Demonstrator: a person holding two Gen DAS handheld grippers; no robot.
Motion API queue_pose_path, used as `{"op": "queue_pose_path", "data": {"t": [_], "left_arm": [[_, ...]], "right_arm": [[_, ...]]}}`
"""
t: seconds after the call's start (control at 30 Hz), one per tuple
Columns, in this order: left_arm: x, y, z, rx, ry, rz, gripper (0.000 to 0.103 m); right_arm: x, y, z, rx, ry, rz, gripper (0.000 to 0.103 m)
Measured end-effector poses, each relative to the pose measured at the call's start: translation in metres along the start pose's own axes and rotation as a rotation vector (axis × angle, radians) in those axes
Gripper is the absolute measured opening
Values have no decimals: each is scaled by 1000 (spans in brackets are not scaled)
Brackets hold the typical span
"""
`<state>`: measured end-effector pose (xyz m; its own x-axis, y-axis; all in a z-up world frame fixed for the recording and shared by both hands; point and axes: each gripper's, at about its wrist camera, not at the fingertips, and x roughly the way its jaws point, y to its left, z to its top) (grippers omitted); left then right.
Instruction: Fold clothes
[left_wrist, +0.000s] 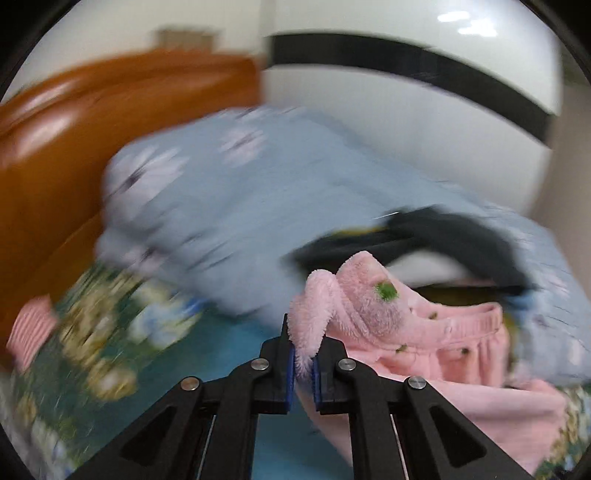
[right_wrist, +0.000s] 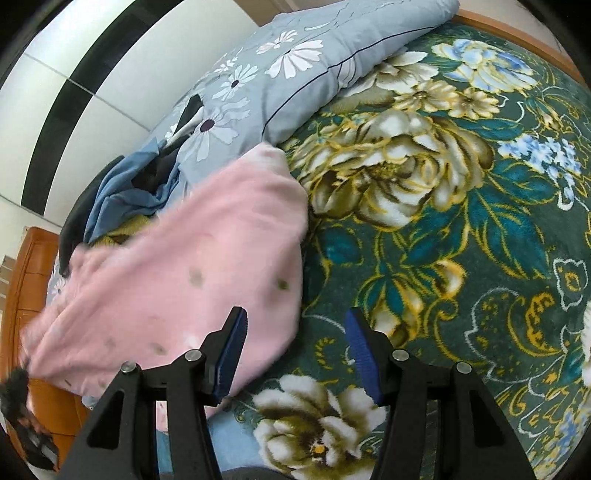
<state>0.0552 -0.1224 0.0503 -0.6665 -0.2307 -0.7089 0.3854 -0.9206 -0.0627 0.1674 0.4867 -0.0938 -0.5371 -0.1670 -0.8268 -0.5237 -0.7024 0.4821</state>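
Left gripper (left_wrist: 303, 360) clamped on a fluffy fold of the pink garment (left_wrist: 373, 314), probably to drag it clear of the pile; right gripper (right_wrist: 295, 350) parted, empty, beside it over the floral blanket (right_wrist: 461, 206)

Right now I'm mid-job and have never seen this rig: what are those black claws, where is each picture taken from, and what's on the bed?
The black claws are two-finger grippers that a person holds, one in each hand, with a camera on each looking forward along its fingers. In the left wrist view, the left gripper is shut on a fold of the fluffy pink garment; that picture is blurred. In the right wrist view, the right gripper is open and holds nothing, above the green floral blanket beside the garment. A blue-grey flowered quilt lies bunched behind, with darker clothes piled against it.
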Motion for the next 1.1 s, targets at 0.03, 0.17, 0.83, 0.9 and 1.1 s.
{"op": "queue_pose_path", "data": {"t": [0.03, 0.17, 0.83, 0.9, 1.1], "left_arm": [[9, 22, -8, -38, 31, 38, 8], [37, 86, -55, -213, 177, 81, 8], [56, 130, -110, -353, 264, 11, 8], [57, 132, -111, -355, 269, 5, 8], [55, 136, -117, -361, 276, -24, 8]], "right_arm": [[2, 4, 0, -8, 6, 0, 57], [8, 27, 2, -52, 27, 10, 57], [143, 184, 118, -135, 151, -365, 47], [139, 172, 112, -113, 165, -359, 36], [98, 134, 76, -161, 177, -337, 1]]}}
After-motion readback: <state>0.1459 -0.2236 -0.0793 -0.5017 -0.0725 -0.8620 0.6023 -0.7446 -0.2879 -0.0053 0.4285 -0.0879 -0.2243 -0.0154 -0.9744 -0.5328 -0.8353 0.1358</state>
